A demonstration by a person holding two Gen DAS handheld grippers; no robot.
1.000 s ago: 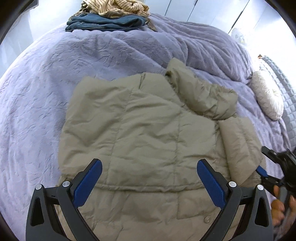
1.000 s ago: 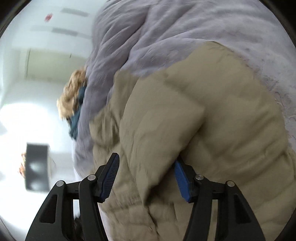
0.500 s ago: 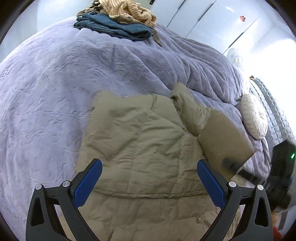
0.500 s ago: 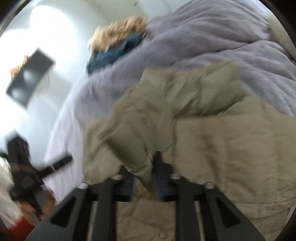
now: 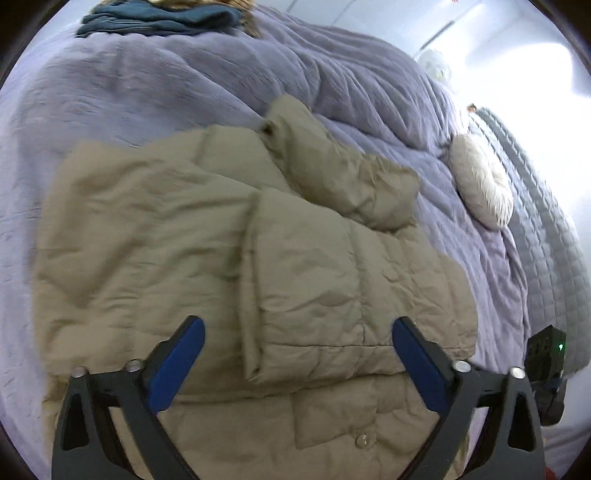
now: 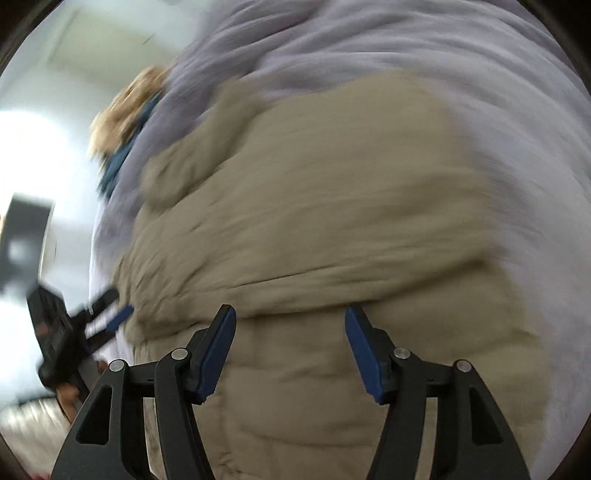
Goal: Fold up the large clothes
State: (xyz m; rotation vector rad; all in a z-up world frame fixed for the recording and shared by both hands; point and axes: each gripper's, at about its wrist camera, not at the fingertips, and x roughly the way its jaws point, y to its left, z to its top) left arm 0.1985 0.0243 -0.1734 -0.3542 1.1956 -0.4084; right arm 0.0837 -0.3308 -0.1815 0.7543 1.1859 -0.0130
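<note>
A khaki quilted puffer jacket (image 5: 155,236) lies on a lavender bedspread (image 5: 147,88). Its right sleeve (image 5: 314,288) is folded across the body, and the hood (image 5: 332,173) lies bunched at the far side. My left gripper (image 5: 293,360) is open and empty, hovering above the jacket's near hem. My right gripper (image 6: 290,347) is open and empty just above the jacket (image 6: 332,206), which looks blurred in that view. The left gripper (image 6: 70,328) shows at the left edge of the right wrist view.
Folded blue and tan striped clothes (image 5: 159,18) are stacked at the far end of the bed. A round cream cushion (image 5: 484,188) and a grey quilted blanket (image 5: 546,221) lie on the right. A black device (image 5: 546,373) shows at the right edge.
The right gripper carried the sleeve across the jacket, let go of it and opened. The sleeve now lies flat on the body. The left gripper came closer to the jacket.
</note>
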